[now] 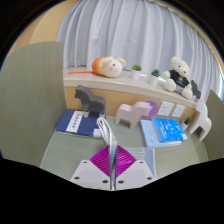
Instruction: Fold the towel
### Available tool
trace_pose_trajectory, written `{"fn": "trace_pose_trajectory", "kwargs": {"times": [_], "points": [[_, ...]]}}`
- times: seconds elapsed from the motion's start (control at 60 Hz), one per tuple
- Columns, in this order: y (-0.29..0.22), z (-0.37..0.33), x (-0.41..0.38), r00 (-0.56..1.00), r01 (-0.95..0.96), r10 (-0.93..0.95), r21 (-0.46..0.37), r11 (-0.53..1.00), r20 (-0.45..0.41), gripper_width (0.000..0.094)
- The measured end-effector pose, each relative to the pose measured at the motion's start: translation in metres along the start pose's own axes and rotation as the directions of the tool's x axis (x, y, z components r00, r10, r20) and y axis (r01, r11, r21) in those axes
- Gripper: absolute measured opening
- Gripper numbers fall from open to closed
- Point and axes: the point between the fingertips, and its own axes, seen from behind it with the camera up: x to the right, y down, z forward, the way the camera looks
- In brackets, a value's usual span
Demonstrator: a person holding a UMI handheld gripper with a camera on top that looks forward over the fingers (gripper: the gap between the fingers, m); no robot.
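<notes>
My gripper (112, 165) is shut, its two magenta pads (100, 158) pressed together along a centre line. A thin white strand (104, 130) runs from that line up over the surface ahead; I cannot tell whether the pads pinch it. The fingers hover above a pale green table surface (45, 150). No towel can be made out in this view.
Just beyond the fingers lie two blue books (75, 122) (165, 130). Toy horses stand behind them: grey (88, 98), pink (135, 112), white (200, 120). A ledge (120, 82) below a curtain carries a plush toy (107, 66), a small plant (137, 70) and a teddy bear (180, 73).
</notes>
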Motion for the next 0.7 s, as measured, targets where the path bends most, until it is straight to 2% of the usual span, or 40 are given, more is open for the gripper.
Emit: {"fn": "trace_pose_trajectory", "kwargs": {"times": [0.083,0.233,0.4,0.483,0.533,0.7], "points": [[0.001,0.000,0.056,0.999,-0.024,0.024,0.007,1.000,-0.035,0.0042],[0.062,0.033,0.123,0.998,-0.067,0.068,-0.076,0.995,0.006,0.0086],[0.123,0.048,0.149,0.999,-0.015,0.024,-0.168,0.986,0.049,0.0433],[0.114,0.032,0.156,0.998,0.007,0.002,-0.138,0.990,0.064,0.0651],[0.099,0.018,0.163,0.998,-0.014,0.021,-0.111,0.994,0.056,0.0733],[0.040,-0.051,0.183,0.995,-0.079,0.077,0.036,0.996,0.065,0.0760]]}}
